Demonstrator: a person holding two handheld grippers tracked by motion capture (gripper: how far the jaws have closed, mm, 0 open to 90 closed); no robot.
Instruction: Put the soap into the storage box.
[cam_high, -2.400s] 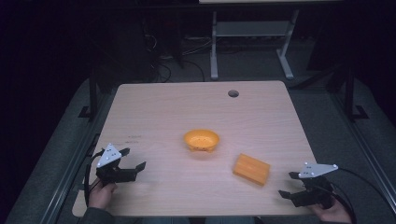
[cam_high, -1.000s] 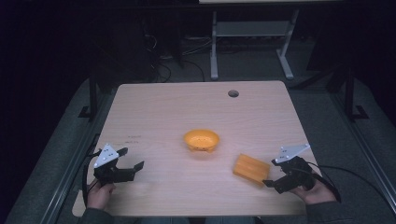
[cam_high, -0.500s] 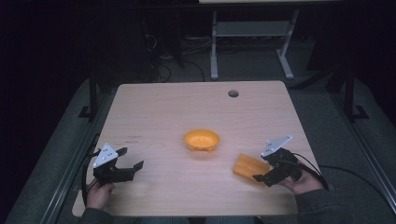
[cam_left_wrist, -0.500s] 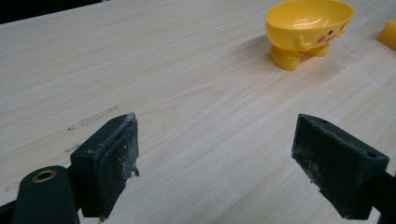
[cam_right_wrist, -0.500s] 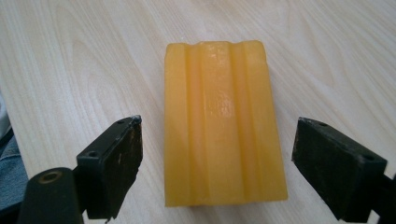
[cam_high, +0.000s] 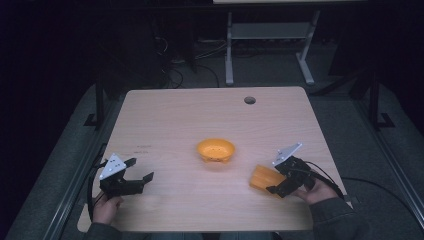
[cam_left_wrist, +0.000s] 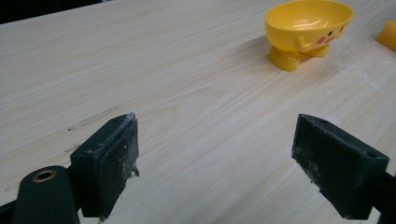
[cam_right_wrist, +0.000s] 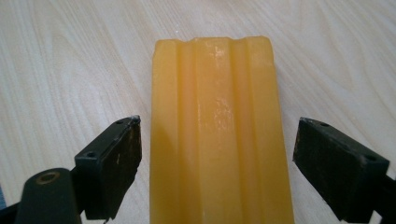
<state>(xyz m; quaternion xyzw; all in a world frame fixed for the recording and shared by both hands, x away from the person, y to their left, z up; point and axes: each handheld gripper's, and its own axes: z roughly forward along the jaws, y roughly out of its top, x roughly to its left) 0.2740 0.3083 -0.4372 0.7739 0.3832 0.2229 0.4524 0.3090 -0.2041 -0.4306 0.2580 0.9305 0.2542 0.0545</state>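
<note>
Pale wooden table (cam_high: 165, 125): one yellow footed bowl (cam_high: 215, 150), one ridged orange block (cam_right_wrist: 219, 135) between my right gripper's (cam_right_wrist: 217, 163) wide-open jaws, untouched; left gripper (cam_left_wrist: 215, 163) wide open, empty.

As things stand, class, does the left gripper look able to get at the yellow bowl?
Probably yes: the left gripper is open, and bare table lies between it and the yellow bowl, though it sits some way off.
</note>
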